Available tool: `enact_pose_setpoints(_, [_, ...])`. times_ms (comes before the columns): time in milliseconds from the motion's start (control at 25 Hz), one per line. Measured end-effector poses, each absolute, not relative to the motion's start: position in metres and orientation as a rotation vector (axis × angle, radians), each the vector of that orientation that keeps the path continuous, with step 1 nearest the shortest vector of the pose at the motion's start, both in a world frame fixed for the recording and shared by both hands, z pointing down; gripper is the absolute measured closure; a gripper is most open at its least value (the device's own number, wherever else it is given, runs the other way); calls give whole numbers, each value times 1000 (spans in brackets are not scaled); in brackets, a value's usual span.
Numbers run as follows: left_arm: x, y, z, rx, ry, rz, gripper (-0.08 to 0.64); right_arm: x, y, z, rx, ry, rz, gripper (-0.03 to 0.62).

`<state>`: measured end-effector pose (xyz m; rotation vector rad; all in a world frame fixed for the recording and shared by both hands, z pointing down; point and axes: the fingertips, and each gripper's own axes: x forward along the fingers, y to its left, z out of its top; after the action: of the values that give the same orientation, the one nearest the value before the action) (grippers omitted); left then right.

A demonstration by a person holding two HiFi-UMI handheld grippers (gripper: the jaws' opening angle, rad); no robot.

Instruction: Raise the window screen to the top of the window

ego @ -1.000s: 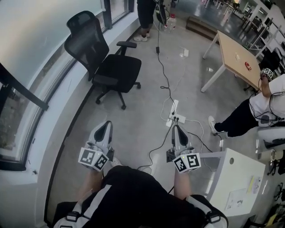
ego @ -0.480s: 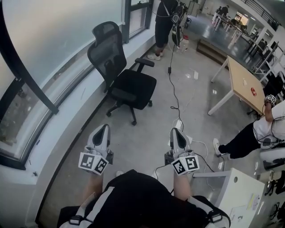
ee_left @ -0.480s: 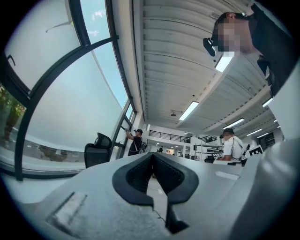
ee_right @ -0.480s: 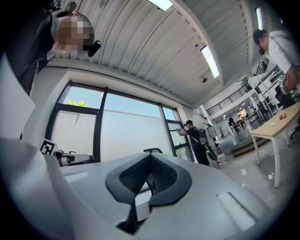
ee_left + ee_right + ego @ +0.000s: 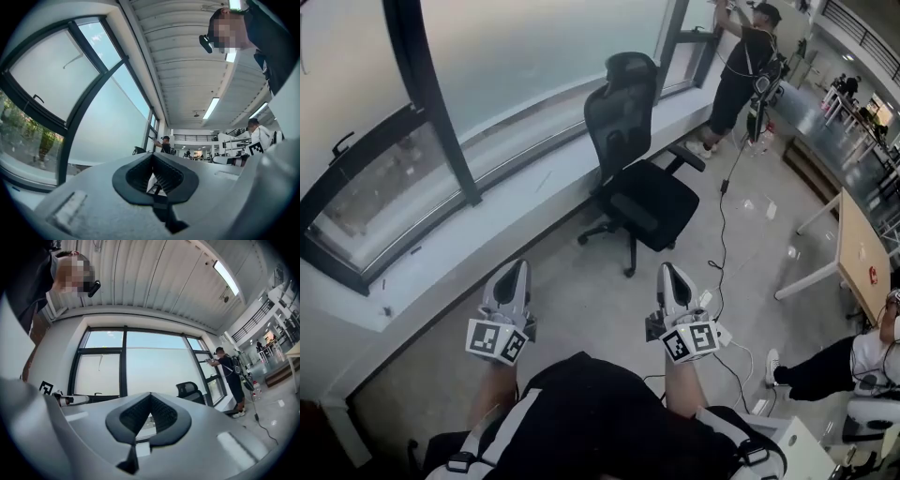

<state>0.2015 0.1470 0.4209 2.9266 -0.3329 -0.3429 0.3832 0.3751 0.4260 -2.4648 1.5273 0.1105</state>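
With my left tongs and right tongs both closed and empty, the pale window screen hangs well ahead and to my left, its lower edge running along the sill, nearer my left tongs.

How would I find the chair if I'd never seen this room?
Look at the long wall of windows. On the grey floor just in front of it stands the office chair. It is the only seat by the glass: all black, with a mesh back, armrests and wheeled legs.
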Motion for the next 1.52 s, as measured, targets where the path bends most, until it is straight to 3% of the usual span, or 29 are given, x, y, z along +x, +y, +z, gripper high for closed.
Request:
enact_pose_setpoints(560, [50, 59, 427, 2824, -949, -371, 554, 298, 191, 430, -2066, 2037, 28, 588])
enact_pose_setpoints(1000, [-25, 42, 441, 2717, -1279, -352, 554, 242, 109, 446, -1797, 2263, -69, 589])
enact_pose_setpoints(1520, [-62, -36, 440, 2605, -1551, -369, 554, 224, -23, 447, -1561, 2359, -108, 588])
